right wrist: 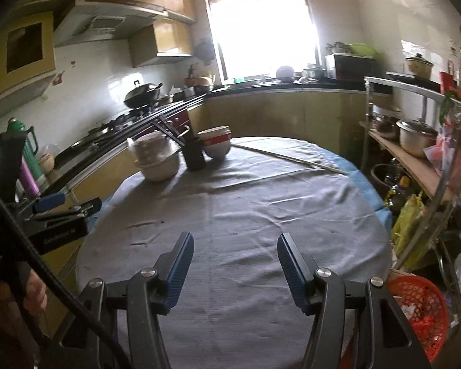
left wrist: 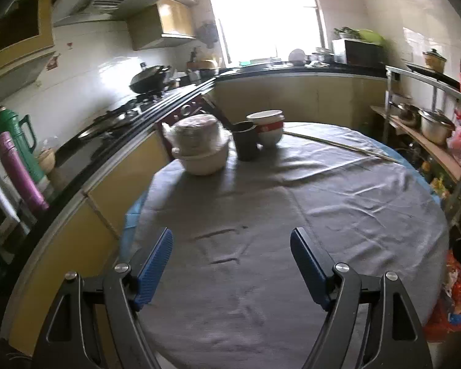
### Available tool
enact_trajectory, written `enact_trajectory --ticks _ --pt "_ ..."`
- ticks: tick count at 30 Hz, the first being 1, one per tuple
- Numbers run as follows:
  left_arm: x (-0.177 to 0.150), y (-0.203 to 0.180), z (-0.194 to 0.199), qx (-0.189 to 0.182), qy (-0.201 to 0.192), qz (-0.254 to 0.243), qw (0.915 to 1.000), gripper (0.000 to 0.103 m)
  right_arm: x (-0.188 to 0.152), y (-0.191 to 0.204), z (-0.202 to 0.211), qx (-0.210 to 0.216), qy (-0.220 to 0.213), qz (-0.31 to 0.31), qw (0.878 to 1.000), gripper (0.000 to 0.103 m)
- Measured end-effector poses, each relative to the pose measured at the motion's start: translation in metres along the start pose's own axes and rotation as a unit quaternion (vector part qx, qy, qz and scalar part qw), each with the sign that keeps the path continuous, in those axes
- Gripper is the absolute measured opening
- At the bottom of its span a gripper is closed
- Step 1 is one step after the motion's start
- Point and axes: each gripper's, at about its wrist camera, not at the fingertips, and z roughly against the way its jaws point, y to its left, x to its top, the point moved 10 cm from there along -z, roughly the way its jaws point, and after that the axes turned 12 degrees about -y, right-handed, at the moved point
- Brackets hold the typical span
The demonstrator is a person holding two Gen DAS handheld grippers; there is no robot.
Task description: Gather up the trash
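Grey-clothed table [left wrist: 292, 215], two bowl stacks [left wrist: 199, 147], one dark cup [left wrist: 245, 141], two chopsticks [left wrist: 338, 146]

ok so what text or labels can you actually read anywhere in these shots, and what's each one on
No text reads clearly enough to quote.
Left gripper: pale lettering on its black body, in the right wrist view, too blurred to read.
Red and white bowl: a white patch on its red band, too small to tell whether it is writing.
Wall stickers: red marks, illegible.
Red bags on the shelf: no legible print.
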Motion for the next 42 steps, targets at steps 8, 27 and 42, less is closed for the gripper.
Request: enact_trajectory --ticks 8,27,42 --pt "-0.012 0.02 0.008 0.015 0.007 0.006 0.9998 0.079 -0.008 0.02 0.001 0.008 0.005 0.013 1.0 0.061" --pt "-0.027 -0.03 0.073 -0.01 0.002 -0.008 0.9999 0.079 -0.041 -0.014 0.065 -0.024 -0.006 -0.011 1.0 0.062" --pt "-0.039 -0.058 0.13 -0.003 0.009 0.0 1.0 0.079 -0.054 -0.038 0.123 -0.022 -0.025 -0.039 0.999 0.062"
